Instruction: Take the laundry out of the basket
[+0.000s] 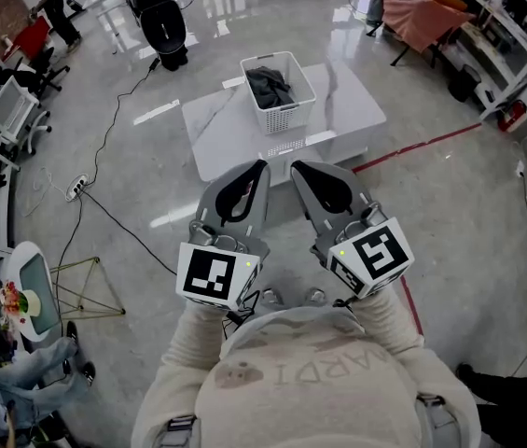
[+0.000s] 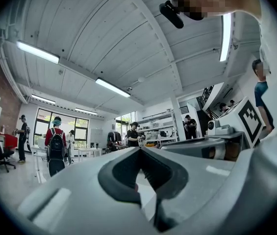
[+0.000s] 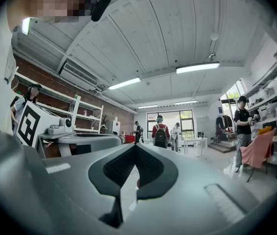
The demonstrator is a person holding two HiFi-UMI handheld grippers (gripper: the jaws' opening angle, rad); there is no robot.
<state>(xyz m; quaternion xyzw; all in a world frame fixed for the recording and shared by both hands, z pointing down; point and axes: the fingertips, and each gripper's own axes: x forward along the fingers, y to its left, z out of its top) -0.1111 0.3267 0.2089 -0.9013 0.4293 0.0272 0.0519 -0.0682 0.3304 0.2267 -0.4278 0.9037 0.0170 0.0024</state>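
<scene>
A white slatted basket (image 1: pixel 286 118) stands on a low white table (image 1: pixel 226 133) ahead of me in the head view. Dark grey laundry (image 1: pixel 269 86) lies bunched inside it. My left gripper (image 1: pixel 261 167) and right gripper (image 1: pixel 295 168) are held side by side close to my chest, well short of the table. Both are tilted up, so their own views show ceiling and room rather than the basket. The left gripper (image 2: pixel 139 149) has its jaws meeting at the tip with nothing between them. The right gripper (image 3: pixel 136 146) is shut and empty as well.
A person in black (image 1: pixel 162 17) stands beyond the table. A black cable (image 1: pixel 114 119) runs over the floor to a power strip (image 1: pixel 76 188). A red tape line (image 1: pixel 417 145) crosses the floor at right. A pink cloth (image 1: pixel 417 17) hangs on a chair; office chairs stand at left.
</scene>
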